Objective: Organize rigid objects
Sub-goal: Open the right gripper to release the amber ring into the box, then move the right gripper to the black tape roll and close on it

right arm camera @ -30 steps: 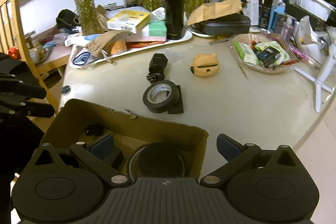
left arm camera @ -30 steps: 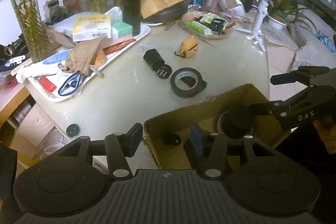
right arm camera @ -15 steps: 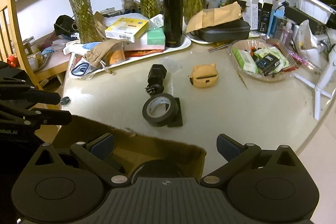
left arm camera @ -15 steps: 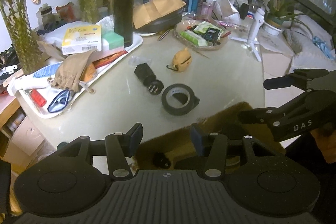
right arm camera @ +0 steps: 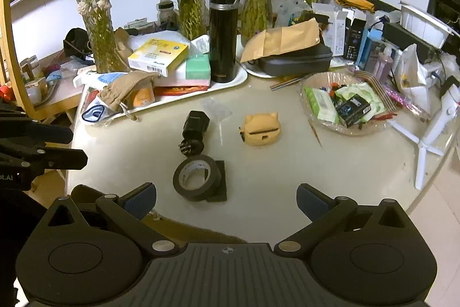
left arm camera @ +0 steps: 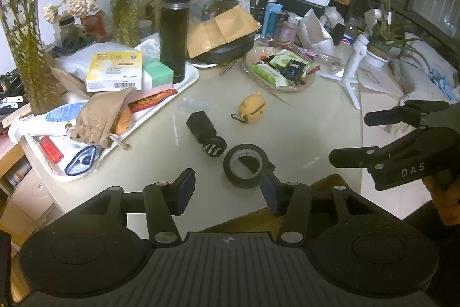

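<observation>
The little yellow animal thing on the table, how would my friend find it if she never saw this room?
Start at the tall black flask standing on the white tray. Come forward onto the bare tabletop, right of the black tape roll. The yellow case lies there alone, the only thing with two small ears.

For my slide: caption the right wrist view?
Open right gripper hovers before a black tape roll on a cluttered table.
</observation>
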`<state>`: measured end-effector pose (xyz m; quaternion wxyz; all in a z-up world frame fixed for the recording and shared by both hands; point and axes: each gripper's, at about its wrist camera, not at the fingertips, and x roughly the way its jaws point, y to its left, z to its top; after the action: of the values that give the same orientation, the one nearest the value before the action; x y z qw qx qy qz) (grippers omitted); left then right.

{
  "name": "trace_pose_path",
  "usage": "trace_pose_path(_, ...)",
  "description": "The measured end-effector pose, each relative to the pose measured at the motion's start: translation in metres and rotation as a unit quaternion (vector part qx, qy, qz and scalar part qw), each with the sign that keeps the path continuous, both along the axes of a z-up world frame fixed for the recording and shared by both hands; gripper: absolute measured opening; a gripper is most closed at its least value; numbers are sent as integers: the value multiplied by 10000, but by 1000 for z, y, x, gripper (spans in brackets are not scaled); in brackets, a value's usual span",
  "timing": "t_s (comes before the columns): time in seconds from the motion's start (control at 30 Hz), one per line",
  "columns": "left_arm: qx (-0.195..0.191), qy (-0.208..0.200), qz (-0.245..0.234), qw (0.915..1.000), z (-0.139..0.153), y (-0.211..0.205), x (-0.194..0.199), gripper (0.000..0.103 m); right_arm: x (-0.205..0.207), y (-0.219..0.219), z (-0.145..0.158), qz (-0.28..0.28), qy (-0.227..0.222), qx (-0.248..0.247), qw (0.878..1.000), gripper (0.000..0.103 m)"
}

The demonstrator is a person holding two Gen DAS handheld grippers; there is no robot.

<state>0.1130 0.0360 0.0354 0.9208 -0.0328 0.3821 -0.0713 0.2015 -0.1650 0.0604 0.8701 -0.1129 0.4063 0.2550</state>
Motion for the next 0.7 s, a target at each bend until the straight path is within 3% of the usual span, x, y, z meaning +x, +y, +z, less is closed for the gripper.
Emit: trace_pose_path(0.7, -46, -14, 354, 9994, -28, 28, 5, 49, 14, 42, -36, 578, -60, -349, 9977, 103)
